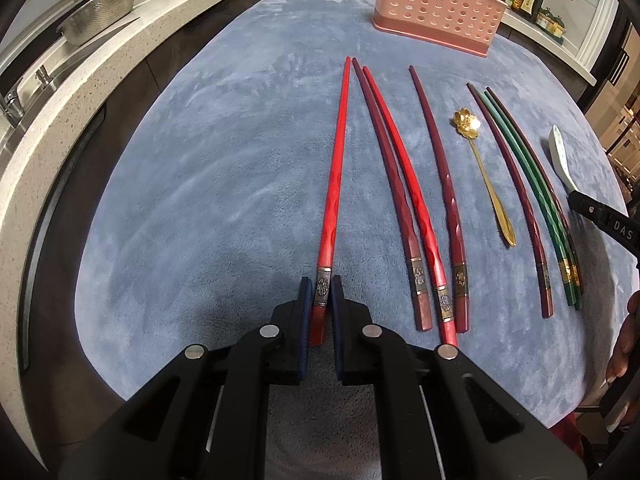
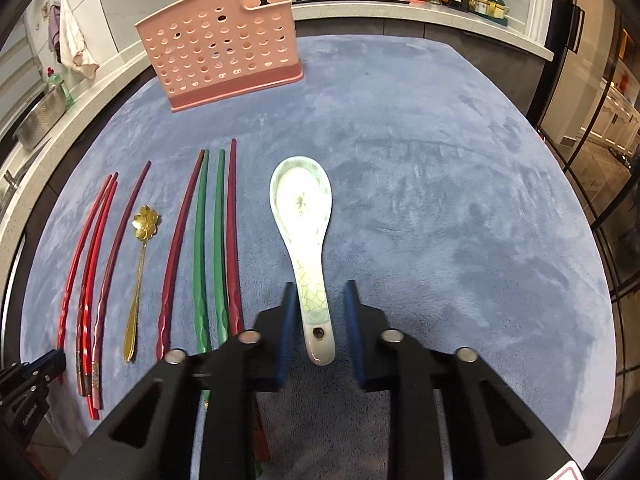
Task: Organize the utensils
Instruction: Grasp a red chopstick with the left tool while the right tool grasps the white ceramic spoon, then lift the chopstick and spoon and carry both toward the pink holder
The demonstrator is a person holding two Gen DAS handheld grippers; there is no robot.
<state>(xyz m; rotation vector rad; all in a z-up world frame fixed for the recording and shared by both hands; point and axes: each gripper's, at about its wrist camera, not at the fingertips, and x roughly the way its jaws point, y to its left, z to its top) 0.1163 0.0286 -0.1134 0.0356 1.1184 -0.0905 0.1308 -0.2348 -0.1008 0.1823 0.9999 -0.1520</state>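
Left tool [image 1: 321, 294]: jaws narrow, pressed on both sides of the red chopstick [image 1: 335, 184] at its metal band, near the thick end; that chopstick lies on the blue cloth [image 1: 200, 184] of the tabletop, tip pointing toward the pink rack [image 1: 436, 4]; right tool [image 2: 319, 300]: jaws wide, one on each side of the white spoon [image 2: 304, 216] handle, with a gap visible on both sides; spoon lies bowl up, bowl toward the rack.

Remaining utensils lie in a row on the cloth, roughly parallel; second red chopstick [image 1: 404, 184] and a maroon one [image 1: 390, 196] touch along their length, just beside the gripped one; another maroon chopstick [image 1: 440, 184] lies apart to their right; gold spoon [image 1: 486, 178] with flower-shaped bowl lies between that chopstick and the next group; that group comprises two green chopsticks [image 1: 532, 196] flanked by dark red ones [image 1: 510, 196], close together; white spoon lies just right of this group.

Rack stands upright at the far edge of the cloth, well apart from the utensils; colander [image 1: 100, 12] sits on the counter at far left.
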